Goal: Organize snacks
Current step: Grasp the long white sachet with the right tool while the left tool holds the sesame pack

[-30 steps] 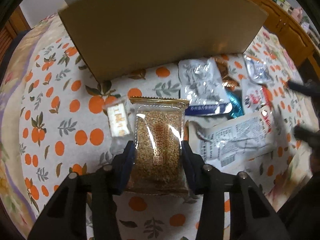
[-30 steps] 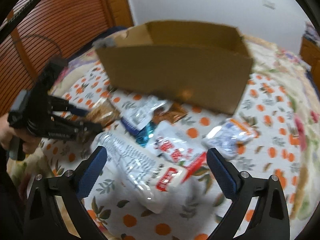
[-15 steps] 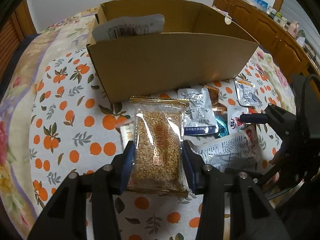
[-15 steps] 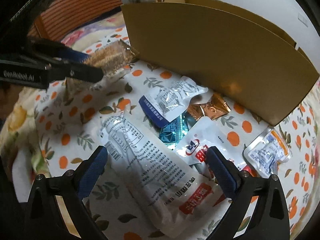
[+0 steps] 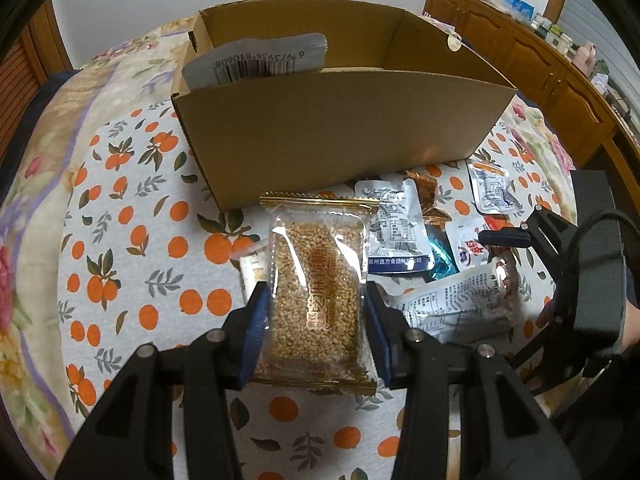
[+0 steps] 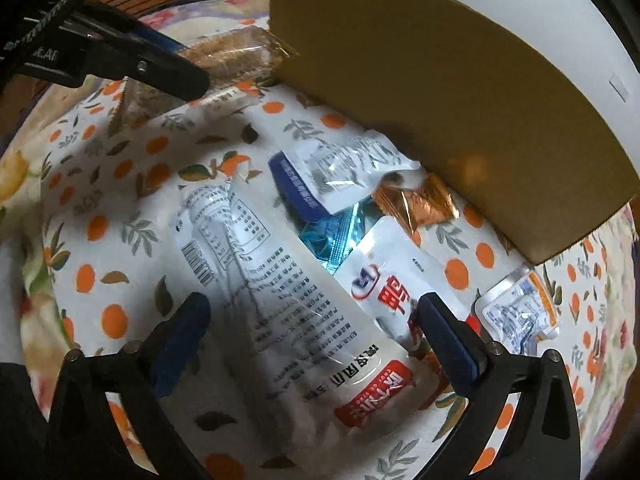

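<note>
While the left claw [image 5: 316,316] is clamped on a clear packet of golden grain bar [image 5: 318,288], its blue pads pressing both long sides, the packet is held just above the cloth [image 5: 120,264], a white spread printed with oranges and leaves. The packet's far gold edge points at the near wall of a cardboard box [image 5: 340,128] that stands open-topped just beyond it. Inside the box, at its left end, a white pouch [image 5: 256,60] with a barcode stands upright against the wall.

To the right of the held packet a loose pile of snacks lies on the cloth: a silver pouch [image 5: 394,228] with a blue band, a copper foil wrapper [image 5: 430,196] partly under it, a teal wrapper [image 5: 440,256], and a small silver sachet [image 5: 492,192] lying apart near the box's right corner. A small white packet [image 5: 252,272] peeks out from under the held one.

The right claw [image 6: 312,336] hangs with its jaws wide apart, holding nothing, just over a long white bag [image 6: 280,280] with a red label at its near end. Beside that bag lies a white and red pouch [image 6: 384,280]. From this side the left claw [image 6: 188,68] shows at upper left with the grain bar [image 6: 228,56] close to the box corner [image 6: 440,88]
</note>
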Demonstrator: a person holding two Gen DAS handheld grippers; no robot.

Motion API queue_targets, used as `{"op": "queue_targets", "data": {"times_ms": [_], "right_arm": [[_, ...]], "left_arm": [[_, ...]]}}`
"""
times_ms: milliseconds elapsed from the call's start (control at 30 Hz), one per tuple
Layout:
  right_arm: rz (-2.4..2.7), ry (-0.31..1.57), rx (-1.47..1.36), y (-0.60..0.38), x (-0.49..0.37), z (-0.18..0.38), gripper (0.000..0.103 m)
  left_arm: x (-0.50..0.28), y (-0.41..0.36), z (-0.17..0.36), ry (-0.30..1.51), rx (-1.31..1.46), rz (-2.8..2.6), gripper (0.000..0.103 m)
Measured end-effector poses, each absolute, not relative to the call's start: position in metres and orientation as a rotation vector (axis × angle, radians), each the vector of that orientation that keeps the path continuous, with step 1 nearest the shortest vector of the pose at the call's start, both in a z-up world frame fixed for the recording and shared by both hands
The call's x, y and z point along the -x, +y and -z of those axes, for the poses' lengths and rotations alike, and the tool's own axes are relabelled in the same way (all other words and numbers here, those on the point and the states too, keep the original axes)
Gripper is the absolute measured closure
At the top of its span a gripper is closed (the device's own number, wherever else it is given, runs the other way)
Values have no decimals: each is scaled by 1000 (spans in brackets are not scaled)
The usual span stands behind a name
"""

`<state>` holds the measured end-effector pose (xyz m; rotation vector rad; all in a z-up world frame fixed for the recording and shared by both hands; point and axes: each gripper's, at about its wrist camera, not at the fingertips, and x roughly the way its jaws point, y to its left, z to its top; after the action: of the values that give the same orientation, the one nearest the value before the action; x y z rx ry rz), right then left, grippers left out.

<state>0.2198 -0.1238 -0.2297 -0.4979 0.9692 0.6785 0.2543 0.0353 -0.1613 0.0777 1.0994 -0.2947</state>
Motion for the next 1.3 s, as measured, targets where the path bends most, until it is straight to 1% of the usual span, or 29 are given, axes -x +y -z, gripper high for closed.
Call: {"op": "queue_targets", "data": {"times_ms": [167, 233, 300, 367, 433, 467, 500, 533, 567, 600, 733, 833, 900, 1067, 1300], "right_arm": [[-677, 1029, 416, -134, -228, 234, 1], [-673, 1037, 394, -141, -230, 231, 10], [-675, 1051, 367, -148, -231, 226, 28], [-685, 1073, 328, -155, -233, 222, 34], [-686, 1082, 301, -160, -234, 220, 37], [-685, 1082, 292, -162, -233, 218, 43], [-691, 1082, 271, -165, -234, 216, 53], [-698, 1085, 244, -168, -234, 213, 60], [-704, 1085, 226, -171, -234, 210, 67], [-700, 1083, 216, -173, -234, 207, 69], [-706, 1075, 228, -170, -233, 207, 71], [-724, 1070, 218, -164, -231, 207, 76], [-734, 1058, 222, -161, -228, 203, 82], [-732, 1028, 240, -161, -223, 193, 84], [-711, 976, 178, -169, -224, 174, 84]], "left_arm": [[-254, 35, 162, 1098, -80, 296, 59], [-254, 35, 161, 1097, -81, 295, 59], [-254, 36, 161, 1096, -78, 294, 59], [-254, 37, 161, 1096, -74, 294, 59], [-254, 37, 161, 1095, -74, 295, 59], [-254, 37, 161, 1094, -74, 296, 59], [-254, 37, 161, 1094, -74, 297, 59], [-254, 37, 160, 1091, -74, 298, 59], [-254, 37, 160, 1090, -75, 299, 59], [-254, 37, 159, 1089, -74, 299, 59], [-255, 37, 159, 1088, -73, 299, 59], [-255, 37, 158, 1084, -72, 301, 59], [-255, 38, 156, 1079, -71, 301, 59], [-252, 37, 151, 1061, -72, 303, 59], [-243, 32, 137, 1018, -91, 311, 59]]}}
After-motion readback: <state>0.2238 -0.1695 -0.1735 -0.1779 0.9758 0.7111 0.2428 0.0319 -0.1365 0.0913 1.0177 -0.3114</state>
